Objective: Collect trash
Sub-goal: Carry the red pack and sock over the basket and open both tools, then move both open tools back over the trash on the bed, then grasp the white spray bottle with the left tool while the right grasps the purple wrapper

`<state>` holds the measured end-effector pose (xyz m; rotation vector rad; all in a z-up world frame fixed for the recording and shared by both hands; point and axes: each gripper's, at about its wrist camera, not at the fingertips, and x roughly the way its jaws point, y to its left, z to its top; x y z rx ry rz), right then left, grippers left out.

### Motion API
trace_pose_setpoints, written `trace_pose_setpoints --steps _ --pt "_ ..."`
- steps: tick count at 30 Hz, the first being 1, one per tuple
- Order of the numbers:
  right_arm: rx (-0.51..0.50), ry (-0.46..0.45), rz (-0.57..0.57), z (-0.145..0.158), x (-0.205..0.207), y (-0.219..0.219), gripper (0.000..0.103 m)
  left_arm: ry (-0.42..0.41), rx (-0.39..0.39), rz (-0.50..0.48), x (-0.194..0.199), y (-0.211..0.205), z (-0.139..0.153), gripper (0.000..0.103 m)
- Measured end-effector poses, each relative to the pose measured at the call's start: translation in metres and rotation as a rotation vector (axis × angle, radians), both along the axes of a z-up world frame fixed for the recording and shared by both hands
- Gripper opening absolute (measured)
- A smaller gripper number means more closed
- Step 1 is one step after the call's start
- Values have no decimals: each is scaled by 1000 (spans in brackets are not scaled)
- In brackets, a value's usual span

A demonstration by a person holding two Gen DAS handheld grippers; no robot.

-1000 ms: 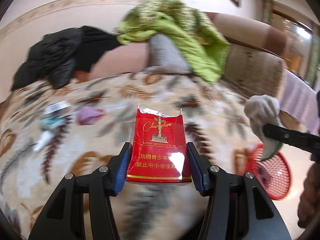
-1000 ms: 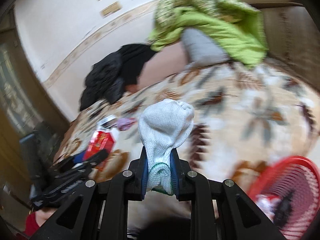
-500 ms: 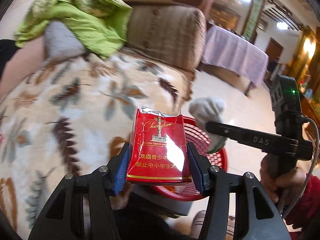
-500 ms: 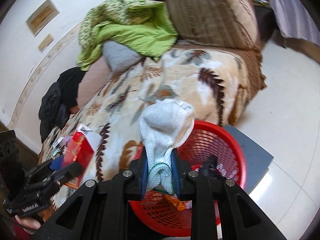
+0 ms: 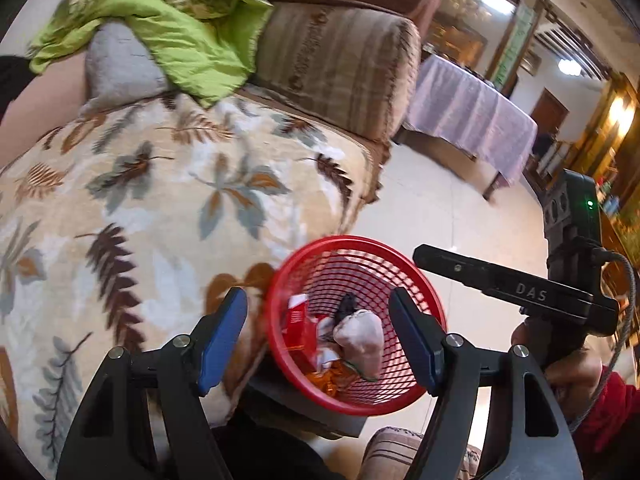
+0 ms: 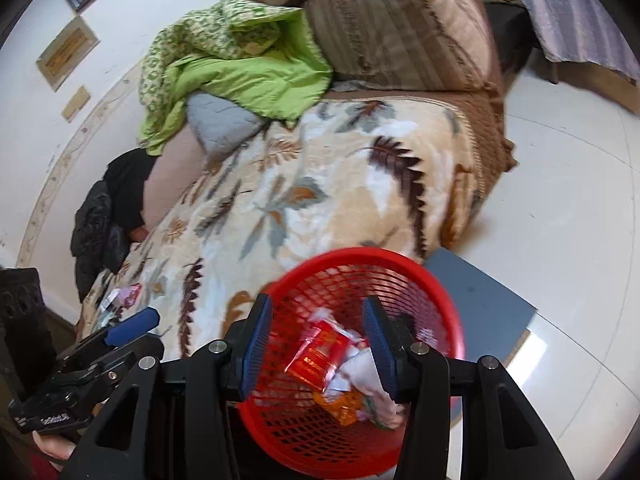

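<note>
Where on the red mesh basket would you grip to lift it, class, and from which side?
Grip the red basket by its thin rim on the floor-side edge, coming from above, one finger inside the wall, one outside. It stands upright, mouth open, and looks too wide to span; the sofa crowds the other side.

Red plastic mesh basket (glossy) — fuzzy leaf-print blanket, glossy floor tiles.

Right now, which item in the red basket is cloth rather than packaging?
The white sock, a soft knitted bundle with a green cuff edge, at the right of the pile in the basket. The red packet and orange wrapper beside it are glossy packaging.
</note>
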<state>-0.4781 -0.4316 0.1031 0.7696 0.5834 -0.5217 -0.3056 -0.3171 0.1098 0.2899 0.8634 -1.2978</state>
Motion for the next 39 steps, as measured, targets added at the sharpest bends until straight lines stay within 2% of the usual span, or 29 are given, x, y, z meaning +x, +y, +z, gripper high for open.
trace_pose_setpoints --steps 9,17,21,23,28,30,33,35,37,38,39 --pt "-21 -37 254 13 96 56 51 -22 -14 222 64 81 10 72" --pt "-50 -41 473 15 197 130 52 -81 -19 514 147 184 12 72" --pt "-46 -37 559 7 259 169 52 -157 25 693 196 233 2 72" --pt "-43 -22 596 1 285 183 52 -195 78 792 223 255 -7 72" --pt "-26 0 655 -13 335 208 52 -227 158 978 291 305 -35 72" --pt "-41 10 659 -20 345 212 52 -184 151 1010 311 316 -46 72" --pt "-12 51 663 -37 353 210 52 -111 142 999 335 321 -63 70" --pt "62 54 659 -44 361 203 52 -115 164 985 345 317 -69 63" --pt "67 53 649 -43 366 201 52 -137 182 978 353 310 -72 60" --pt "55 57 649 -42 369 200 52 -138 186 974 356 307 -74 54" --pt "42 56 652 -40 374 199 52 -127 191 966 360 304 -76 45"
